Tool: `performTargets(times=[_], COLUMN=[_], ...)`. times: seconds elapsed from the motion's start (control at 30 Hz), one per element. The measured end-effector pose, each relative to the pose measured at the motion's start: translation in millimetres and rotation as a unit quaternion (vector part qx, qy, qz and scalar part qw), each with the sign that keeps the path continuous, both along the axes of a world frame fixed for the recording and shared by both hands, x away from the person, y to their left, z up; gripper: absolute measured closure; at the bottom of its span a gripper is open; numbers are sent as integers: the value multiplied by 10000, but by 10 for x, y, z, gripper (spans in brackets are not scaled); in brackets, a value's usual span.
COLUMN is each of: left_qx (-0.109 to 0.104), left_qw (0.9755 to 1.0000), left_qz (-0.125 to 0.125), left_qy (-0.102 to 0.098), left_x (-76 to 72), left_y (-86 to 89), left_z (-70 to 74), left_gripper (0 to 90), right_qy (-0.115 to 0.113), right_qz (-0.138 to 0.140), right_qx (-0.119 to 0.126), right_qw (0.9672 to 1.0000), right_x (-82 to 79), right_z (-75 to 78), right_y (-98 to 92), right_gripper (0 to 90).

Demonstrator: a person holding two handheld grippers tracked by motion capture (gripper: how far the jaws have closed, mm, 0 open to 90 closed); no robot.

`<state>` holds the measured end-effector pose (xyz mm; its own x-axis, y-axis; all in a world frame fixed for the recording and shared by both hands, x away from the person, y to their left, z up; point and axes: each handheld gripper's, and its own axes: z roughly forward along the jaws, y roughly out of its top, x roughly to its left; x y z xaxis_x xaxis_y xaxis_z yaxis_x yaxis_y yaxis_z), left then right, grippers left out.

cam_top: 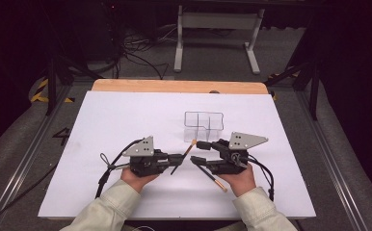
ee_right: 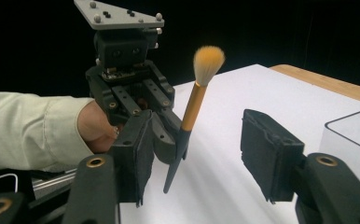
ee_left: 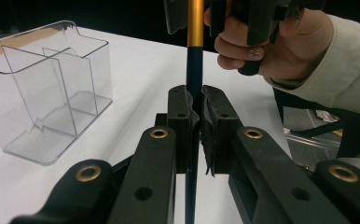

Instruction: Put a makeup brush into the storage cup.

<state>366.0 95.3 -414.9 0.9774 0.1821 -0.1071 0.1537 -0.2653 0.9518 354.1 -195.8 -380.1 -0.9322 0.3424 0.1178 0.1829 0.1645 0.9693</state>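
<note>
A makeup brush (cam_top: 189, 148) with a dark handle, gold ferrule (ee_left: 195, 23) and pale orange bristles (ee_right: 208, 59) is clamped in my left gripper (cam_top: 178, 157). The jaws are shut on the dark handle (ee_left: 194, 74), with the bristles up and tilted toward the far right. My right gripper (cam_top: 199, 152) faces it from the right, open, with its pads (ee_right: 270, 154) either side of the brush and nothing touching them. A second brush (cam_top: 212, 178) lies flat on the white sheet under the right gripper. A clear divided box (cam_top: 203, 126) stands just beyond both grippers.
The white sheet (cam_top: 116, 120) covers a wooden table whose far edge (cam_top: 174, 86) shows as a tan strip. The clear box (ee_left: 47, 93) sits near the left gripper's left side and at the right edge (ee_right: 353, 140) of the right gripper view. Open sheet stretches to the left.
</note>
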Motion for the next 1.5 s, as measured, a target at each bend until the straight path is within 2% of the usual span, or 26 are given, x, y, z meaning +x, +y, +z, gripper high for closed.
performTargets(times=[0.07, 0.13, 0.4, 0.57, 0.73, 0.93, 1.17, 1.2, 1.27, 1.4, 1.5], left_qx=[12, 31, 70, 61, 100, 121, 110, 112, 60, -85, -140], left_qw=[10000, 10000, 10000, 10000, 9999, 9998, 9998, 9998, 9999, 9997, 9997], left_qz=[-14, -25, -40, -49, -75, -99, -118, -85, -113, -208, -156], left_qy=[7, 8, -7, 32, -18, -101, -124, -124, -42, 104, 93], left_x=[-3, -2, -17, -23, -30, -45, -53, -50, -39, -29, -30], left_y=[-12, -18, -38, -57, -72, -81, -66, -56, -34, 3, 24], left_z=[-5, -7, -10, -14, -16, -14, 3, 6, 10, 29, 42], left_gripper=[826, 826, 826, 826, 826, 826, 815, 806, 722, 490, 431], right_qy=[36, 61, 143, 247, 301, 430, 463, 461, 455, 335, 294], right_qz=[-15, 3, 130, 118, 164, 243, 308, 303, 294, 239, 210], right_qx=[64, 106, -7, 15, 23, 87, 101, 104, 92, -5, -48], right_qw=[10000, 9999, 9998, 9996, 9994, 9987, 9984, 9984, 9985, 9992, 9993], right_x=[8, 14, 18, 33, 40, 43, 43, 44, 42, 37, 38], right_z=[0, 2, -11, -17, -17, -15, 9, 15, 46, 153, 192], right_y=[13, 25, 83, 88, 82, 85, 83, 80, 66, 41, 33], right_gripper=[457, 505, 629, 704, 807, 833, 839, 839, 839, 838, 838])
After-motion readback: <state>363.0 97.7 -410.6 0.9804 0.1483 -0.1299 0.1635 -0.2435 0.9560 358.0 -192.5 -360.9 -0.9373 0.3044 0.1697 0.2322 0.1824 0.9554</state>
